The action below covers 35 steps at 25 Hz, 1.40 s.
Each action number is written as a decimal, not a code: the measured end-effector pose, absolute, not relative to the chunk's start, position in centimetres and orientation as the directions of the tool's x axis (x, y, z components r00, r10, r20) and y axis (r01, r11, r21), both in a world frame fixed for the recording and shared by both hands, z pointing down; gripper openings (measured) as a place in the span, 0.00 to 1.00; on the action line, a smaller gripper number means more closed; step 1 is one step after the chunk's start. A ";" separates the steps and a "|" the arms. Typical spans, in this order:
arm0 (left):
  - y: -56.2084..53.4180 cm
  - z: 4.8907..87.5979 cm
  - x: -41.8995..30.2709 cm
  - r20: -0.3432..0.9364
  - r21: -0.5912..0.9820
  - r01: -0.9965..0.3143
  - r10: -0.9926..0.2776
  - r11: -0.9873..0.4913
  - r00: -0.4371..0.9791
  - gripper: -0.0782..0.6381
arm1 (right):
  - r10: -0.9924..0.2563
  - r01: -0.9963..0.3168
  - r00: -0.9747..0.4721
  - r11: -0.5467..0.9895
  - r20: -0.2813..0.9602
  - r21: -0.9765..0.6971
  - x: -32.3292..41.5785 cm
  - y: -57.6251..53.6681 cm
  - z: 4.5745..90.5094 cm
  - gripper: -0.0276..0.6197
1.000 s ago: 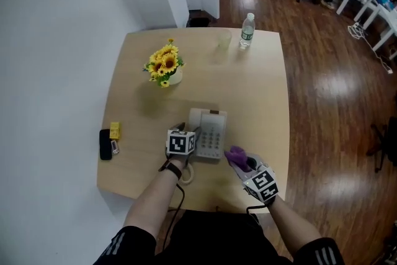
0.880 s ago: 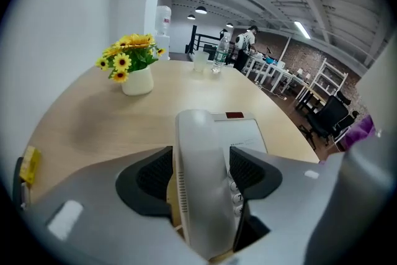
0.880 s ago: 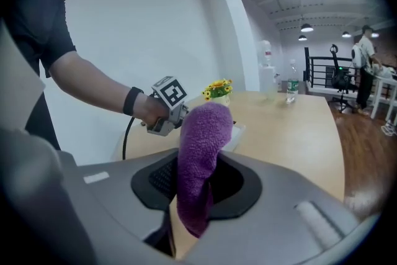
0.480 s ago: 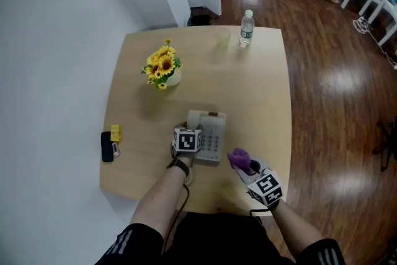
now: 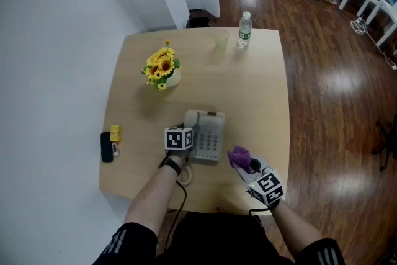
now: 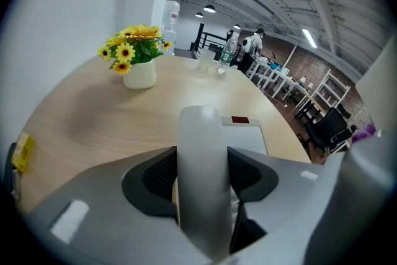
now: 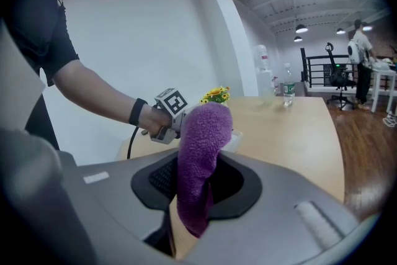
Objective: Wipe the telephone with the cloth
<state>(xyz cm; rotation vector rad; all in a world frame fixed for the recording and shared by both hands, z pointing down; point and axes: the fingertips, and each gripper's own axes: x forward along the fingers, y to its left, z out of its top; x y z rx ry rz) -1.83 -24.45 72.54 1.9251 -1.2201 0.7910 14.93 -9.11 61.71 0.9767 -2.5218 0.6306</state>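
A light grey telephone (image 5: 209,136) lies on the round wooden table (image 5: 260,90) near its front edge. My left gripper (image 5: 185,131) is at the phone's left side, shut on the grey handset (image 6: 198,133), which stands between the jaws in the left gripper view; the phone base (image 6: 248,133) shows just behind. To the phone's right my right gripper (image 5: 246,164) hovers, shut on a purple cloth (image 5: 238,157). In the right gripper view the cloth (image 7: 201,146) sticks up from the jaws, with the left gripper (image 7: 162,128) beyond it.
A pot of sunflowers (image 5: 164,69) stands at the back left, a water bottle (image 5: 245,30) and a pale cup (image 5: 221,40) at the far edge. A black device (image 5: 107,146) and a yellow item (image 5: 115,131) lie at the left edge. The phone cord (image 5: 185,174) curls near me.
My left gripper has shifted slightly left along the phone's side, still on the handset. The right gripper with the cloth has stayed almost still.
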 end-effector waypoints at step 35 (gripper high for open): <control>-7.4 41.9 -7.2 0.122 0.395 -0.562 -0.565 -0.727 0.816 0.42 | -0.421 -0.312 -0.841 0.891 0.341 0.330 -5.4 -4.3 38.4 0.20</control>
